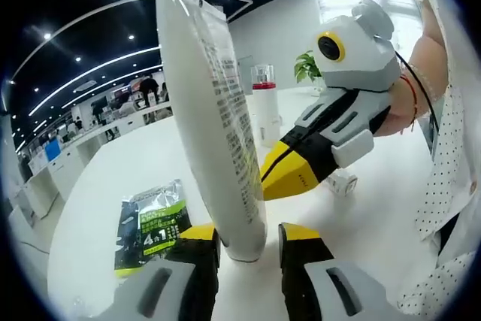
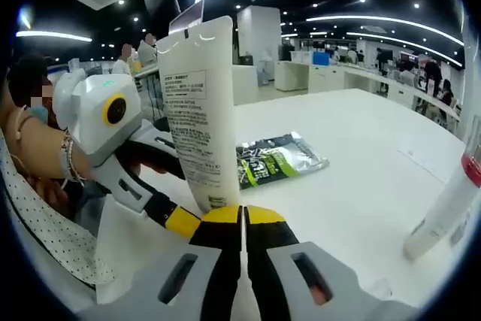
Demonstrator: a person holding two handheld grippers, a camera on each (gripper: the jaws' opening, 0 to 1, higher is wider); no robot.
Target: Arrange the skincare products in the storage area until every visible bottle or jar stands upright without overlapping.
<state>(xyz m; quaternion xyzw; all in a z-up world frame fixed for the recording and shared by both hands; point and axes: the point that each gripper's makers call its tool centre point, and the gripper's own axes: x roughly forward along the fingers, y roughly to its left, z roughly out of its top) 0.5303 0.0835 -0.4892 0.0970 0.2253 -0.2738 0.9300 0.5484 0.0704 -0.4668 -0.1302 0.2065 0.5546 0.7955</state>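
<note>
— Well, where stands the white tube?

— Upright on its cap end, on the white table, crimped seal at the top, printed text down one side. Seen in the left gripper view between the two yellow-tipped jaws of the left gripper, close above them. Jaws set apart, roughly a tube's width; touching the tube or not, cannot tell.

— And from the other side?

— Same tube in the right gripper view, just beyond the right gripper. Jaws there pressed together, only a thin seam between the yellow tips, nothing held. Tips right at the foot of the tube; contact unclear.

— Seen anywhere else, that right gripper?

— Yes, coming in from the right of the left gripper view, yellow tip against or just behind the tube's lower half, a person's hand with a red wrist cord behind it, dotted sleeve at the edge.

— And the left gripper, from the right side?

— Entering from the left, low beside the tube.

— Around the tube?

— Dark foil sachet with green lettering, lying flat on the table, near the tube, left of the jaws. Also visible beyond the tube in the right gripper view. White bottle with a red band and clear cap standing upright farther back. Another white container with a red band, leaning, at the right edge of the right gripper view. Small white item on the table under the right gripper, too unclear to name.
</note>
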